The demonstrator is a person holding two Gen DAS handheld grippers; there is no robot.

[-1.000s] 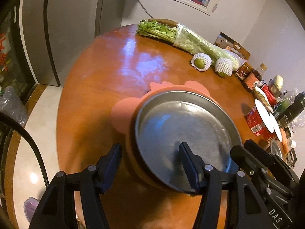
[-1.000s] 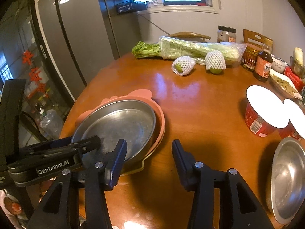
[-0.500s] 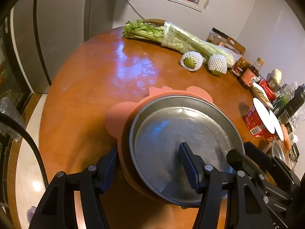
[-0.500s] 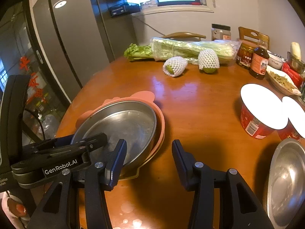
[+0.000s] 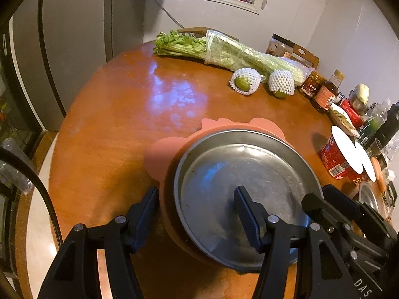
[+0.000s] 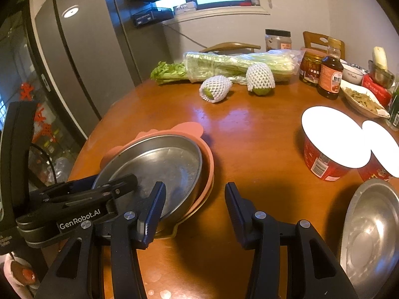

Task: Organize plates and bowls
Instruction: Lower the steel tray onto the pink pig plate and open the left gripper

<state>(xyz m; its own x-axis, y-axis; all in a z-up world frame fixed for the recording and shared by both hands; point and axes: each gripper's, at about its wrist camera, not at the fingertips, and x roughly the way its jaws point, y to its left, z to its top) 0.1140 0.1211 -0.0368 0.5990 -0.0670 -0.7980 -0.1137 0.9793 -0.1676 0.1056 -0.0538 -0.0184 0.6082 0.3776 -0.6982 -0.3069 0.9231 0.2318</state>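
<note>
Left wrist view: the left hand-held gripper (image 5: 195, 210) is wide open and holds nothing. One finger is over the metal plate (image 5: 247, 189) and the other is outside the pink plate (image 5: 172, 149), so the near-left rims of both plates sit between the fingers. The metal plate lies inside the pink plate, near the close edge of the round bench (image 5: 119, 114). Compared with a second ago, the view has moved forward a little and the far things look closer, but the plates are in the same spot. The far-left part of the bench is bare wood, with lots of room. The celery (image 5: 224, 52) lies by the far edge, and two netted fruits (image 5: 245, 81) sit just in front of it.

Right wrist view: the right hand-held gripper (image 6: 194, 214) is also wide open and holds nothing. It hangs over bare wood just right of the pink plate (image 6: 208, 159). It is a bit nearer to the far things than before. A red noodle cup (image 6: 324, 159) stands to the right, and a metal bowl (image 6: 371, 234) sits at the near right. There is open room between the plates and the cup.
</note>
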